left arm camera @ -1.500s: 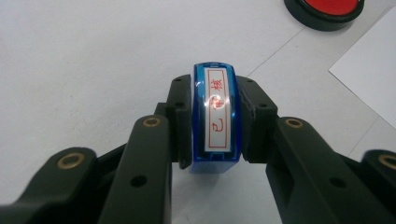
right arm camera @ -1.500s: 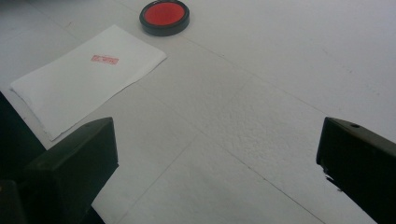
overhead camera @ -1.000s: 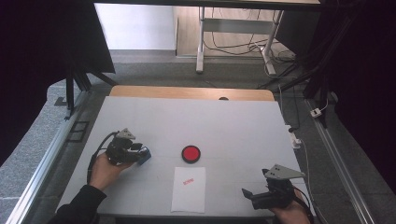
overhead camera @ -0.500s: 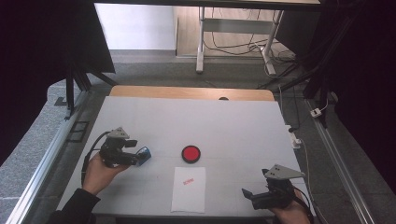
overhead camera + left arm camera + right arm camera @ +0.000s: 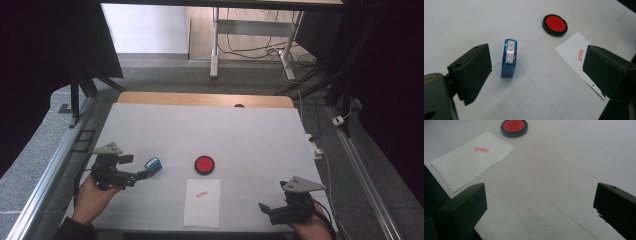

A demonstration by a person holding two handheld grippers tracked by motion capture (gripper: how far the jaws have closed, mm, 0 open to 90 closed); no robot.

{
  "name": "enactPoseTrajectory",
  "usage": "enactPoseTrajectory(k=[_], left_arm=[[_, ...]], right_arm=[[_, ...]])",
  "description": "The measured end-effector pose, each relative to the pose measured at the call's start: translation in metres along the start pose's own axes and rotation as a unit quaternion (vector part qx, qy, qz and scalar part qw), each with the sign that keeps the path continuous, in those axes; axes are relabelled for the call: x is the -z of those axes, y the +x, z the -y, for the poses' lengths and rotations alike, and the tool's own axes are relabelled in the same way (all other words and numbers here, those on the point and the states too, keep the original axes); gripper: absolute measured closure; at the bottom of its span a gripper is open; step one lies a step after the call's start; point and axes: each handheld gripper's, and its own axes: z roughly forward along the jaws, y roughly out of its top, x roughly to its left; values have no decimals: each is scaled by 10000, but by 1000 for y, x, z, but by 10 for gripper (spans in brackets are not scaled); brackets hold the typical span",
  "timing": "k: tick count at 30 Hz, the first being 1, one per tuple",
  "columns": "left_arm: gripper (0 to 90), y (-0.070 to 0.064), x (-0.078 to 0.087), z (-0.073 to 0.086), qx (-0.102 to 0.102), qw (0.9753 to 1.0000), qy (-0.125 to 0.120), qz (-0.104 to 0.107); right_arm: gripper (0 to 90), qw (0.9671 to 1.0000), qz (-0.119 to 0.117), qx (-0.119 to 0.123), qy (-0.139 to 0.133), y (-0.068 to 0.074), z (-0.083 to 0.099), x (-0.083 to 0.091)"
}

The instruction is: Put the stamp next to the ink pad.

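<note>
A blue self-inking stamp [image 5: 509, 58] lies on its side on the white table, its red-lettered face up; it appears again as the stamp [image 5: 153, 165] in the high view. My left gripper [image 5: 537, 57] is open just behind it, and the stamp sits loose near the left jaw, touching neither. In the high view the left gripper [image 5: 132, 167] is a short way left of the stamp. A round red ink pad [image 5: 204, 164] sits mid-table. Below it lies a white paper [image 5: 202, 205] with a red stamp mark [image 5: 201, 195]. My right gripper [image 5: 267, 210] is open and empty at the front right.
The right gripper view shows its open gripper [image 5: 539, 195] over bare tabletop, with the paper [image 5: 471, 157] and ink pad [image 5: 514, 127] farther off. A wooden strip [image 5: 205, 99] borders the table's far edge. Metal rails [image 5: 45, 175] run along both sides.
My left gripper has drawn back to the left, away from the blue stamp, which stays lying on the table. The right gripper has not moved.
</note>
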Motion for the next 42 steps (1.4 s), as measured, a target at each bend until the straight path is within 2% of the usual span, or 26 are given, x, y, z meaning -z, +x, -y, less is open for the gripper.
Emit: enactPoseTrajectory(k=[12, 18, 28, 35, 38, 42], left_arm=[[13, -10, 25, 29, 28, 9999, -110, -63], [0, -14, 34, 44, -63, 9999, -122, -95], [0, -14, 46, 70, 141, 9998, -127, 14], [0, -16, 50, 78, 165, 9997, 48, -178], [0, -17, 49, 78, 154, 9993, 201, -277], [0, -17, 48, 78, 203, 9991, 259, -280]], right_arm=[[0, 10000, 19, -48, -7, -1, 0, 0], [0, 9999, 45, -113, -3, -2, 0, 0], [0, 9999, 54, -104, 33, -1, 0, -1], [0, 9999, 74, -107, 41, -1, -1, -1], [0, 9999, 76, -98, 50, -1, -1, -1], [0, 9999, 71, -96, 54, 0, -1, -1]])
